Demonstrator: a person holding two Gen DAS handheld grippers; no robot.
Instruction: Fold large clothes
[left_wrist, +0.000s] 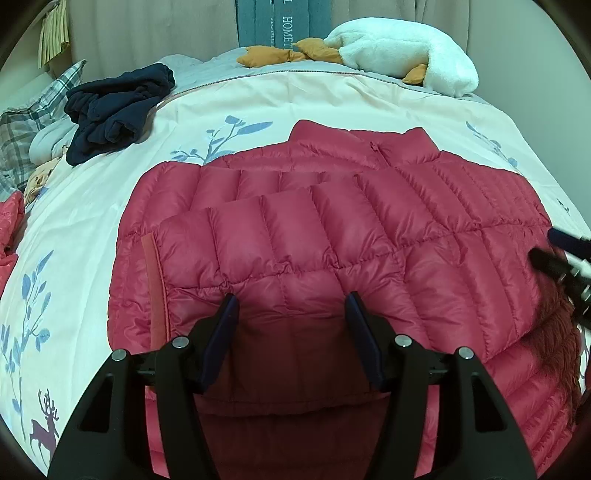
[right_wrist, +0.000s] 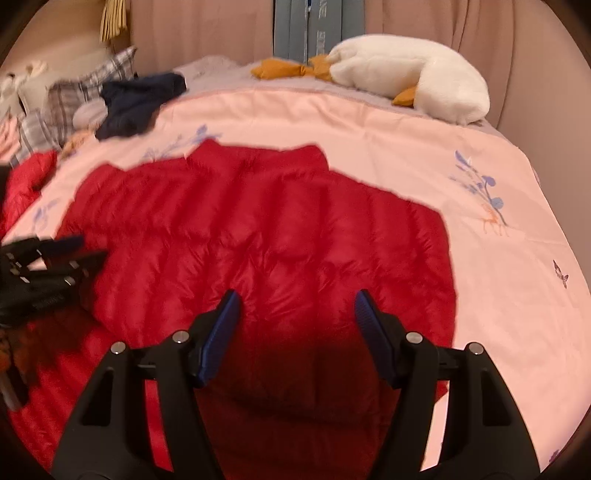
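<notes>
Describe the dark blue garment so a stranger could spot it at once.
Start at the bed's pale floral quilt with the red puffer jacket spread on it. Look to the far left corner, beside the plaid pillow. The navy garment lies there crumpled in a heap, the only dark, unquilted fabric.

Glossy quilted red jacket (nylon-like) on matt cotton bedspread.

Bed fills most of both views, covered by a pale pink duvet printed with blue leaf sprigs and a deer. Beige curtains hang behind it. Plaid pillow at the left edge; white goose plush along the far side
</notes>
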